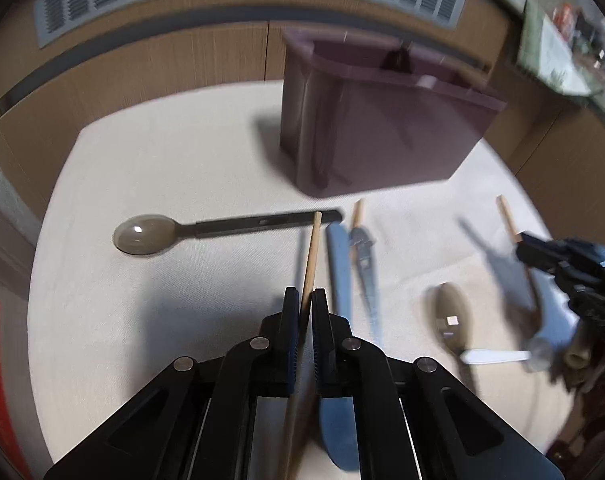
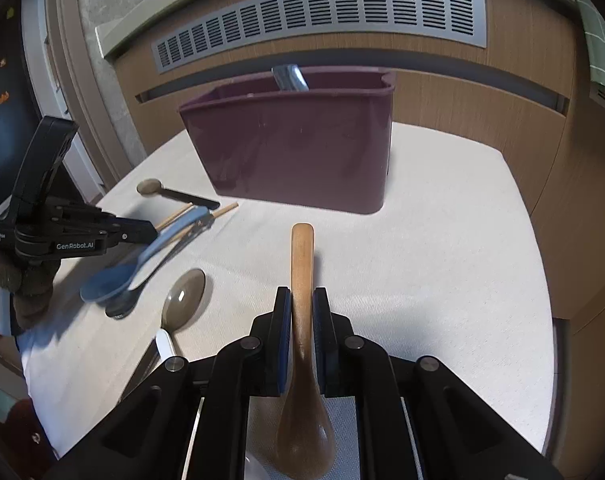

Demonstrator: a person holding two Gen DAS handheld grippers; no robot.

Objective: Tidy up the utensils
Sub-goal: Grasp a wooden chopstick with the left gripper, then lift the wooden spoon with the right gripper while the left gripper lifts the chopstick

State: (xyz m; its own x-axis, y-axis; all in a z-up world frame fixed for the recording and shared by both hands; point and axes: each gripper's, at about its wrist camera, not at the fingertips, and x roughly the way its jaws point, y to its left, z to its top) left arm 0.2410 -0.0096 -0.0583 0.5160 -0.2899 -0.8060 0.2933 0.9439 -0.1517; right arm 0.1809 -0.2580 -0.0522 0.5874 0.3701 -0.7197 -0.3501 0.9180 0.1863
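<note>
Maroon bin [image 2: 294,148], cream tablecloth [image 2: 442,240], amber-brown spoon [image 2: 302,264], pale-blue spoon [image 2: 142,264].

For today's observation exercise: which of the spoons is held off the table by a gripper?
The wooden spoon, clamped by its handle in the right gripper; the others lie on the table.

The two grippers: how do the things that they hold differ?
The left gripper is shut on a thin, straight chopstick, pale wood; a blue spoon seems caught along with it. The right gripper is shut on one broad wooden spoon, darker brown, with its bowl toward the camera. Both point their handles toward the purple bin.
</note>
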